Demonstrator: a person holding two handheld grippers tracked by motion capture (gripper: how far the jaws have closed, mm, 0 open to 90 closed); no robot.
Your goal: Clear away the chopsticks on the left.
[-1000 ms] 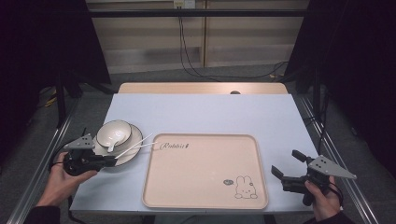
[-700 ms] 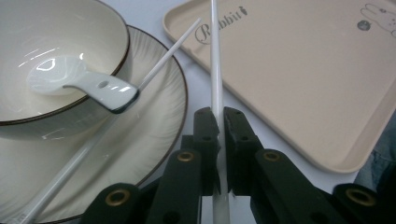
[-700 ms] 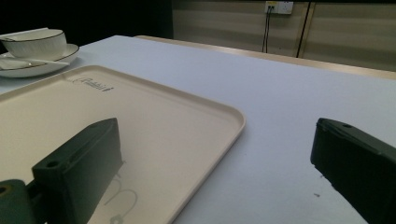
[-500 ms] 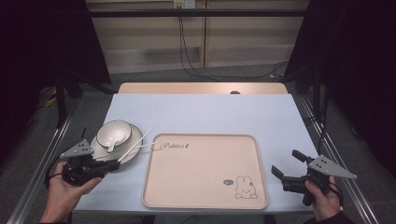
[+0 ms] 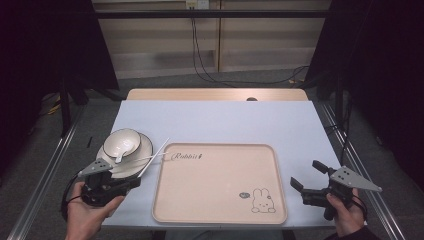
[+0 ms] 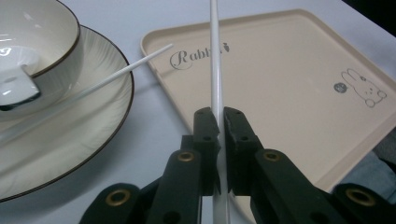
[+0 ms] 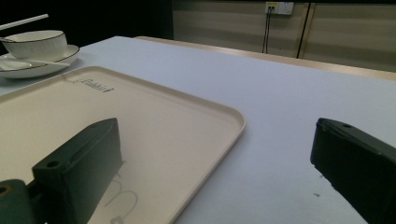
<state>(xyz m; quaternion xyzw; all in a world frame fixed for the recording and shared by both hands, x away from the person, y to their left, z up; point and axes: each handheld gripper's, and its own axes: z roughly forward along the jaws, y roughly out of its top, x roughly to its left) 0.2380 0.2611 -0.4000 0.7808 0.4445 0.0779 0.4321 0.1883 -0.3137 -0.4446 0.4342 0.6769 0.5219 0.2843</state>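
A white chopstick (image 6: 215,70) sits pinched between the closed jaws of the left gripper (image 6: 219,122), running straight ahead from them over the pale blue table (image 5: 225,122), which stands in a dim room with cables along a back wall. Its tip reaches the near corner of the beige tray (image 5: 220,207), by the word "Rabbit" and above a small rabbit drawing. A second chopstick (image 6: 126,70) rests across the plate (image 6: 88,140) under the bowl (image 6: 51,51), left of the jaws. The right gripper (image 5: 311,181) hovers spread wide and empty beside the tray's far edge.
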